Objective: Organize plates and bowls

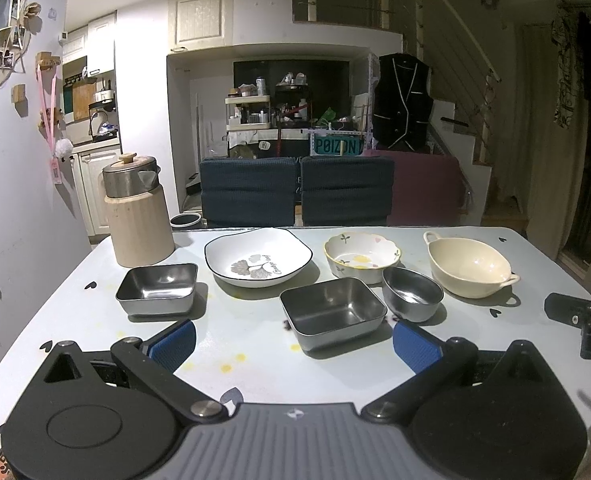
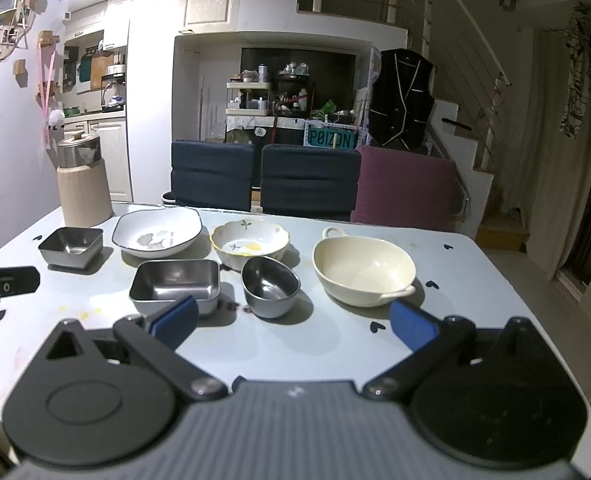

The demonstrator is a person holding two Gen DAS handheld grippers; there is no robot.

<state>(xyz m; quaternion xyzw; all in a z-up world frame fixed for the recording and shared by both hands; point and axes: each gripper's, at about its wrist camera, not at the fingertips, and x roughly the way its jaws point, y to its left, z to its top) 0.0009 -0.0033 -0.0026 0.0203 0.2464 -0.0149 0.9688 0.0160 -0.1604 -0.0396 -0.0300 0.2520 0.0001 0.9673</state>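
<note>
On the pale table (image 1: 255, 344) stand a small steel square dish (image 1: 157, 289), a white leaf-print plate (image 1: 258, 256), a flowered bowl (image 1: 361, 256), a larger steel square dish (image 1: 333, 316), a round steel bowl (image 1: 412, 293) and a cream two-handled bowl (image 1: 469, 267). My left gripper (image 1: 295, 344) is open and empty, just in front of the larger steel dish. My right gripper (image 2: 293, 322) is open and empty, in front of the round steel bowl (image 2: 271, 286) and cream bowl (image 2: 363, 270); its left pad overlaps the larger steel dish (image 2: 175, 284).
A steel pot on a wooden cylinder (image 1: 139, 212) stands at the table's far left corner. Two blue chairs (image 1: 295, 192) and a maroon one (image 2: 405, 188) stand behind the far edge. The other gripper's black body (image 1: 583, 320) shows at the right.
</note>
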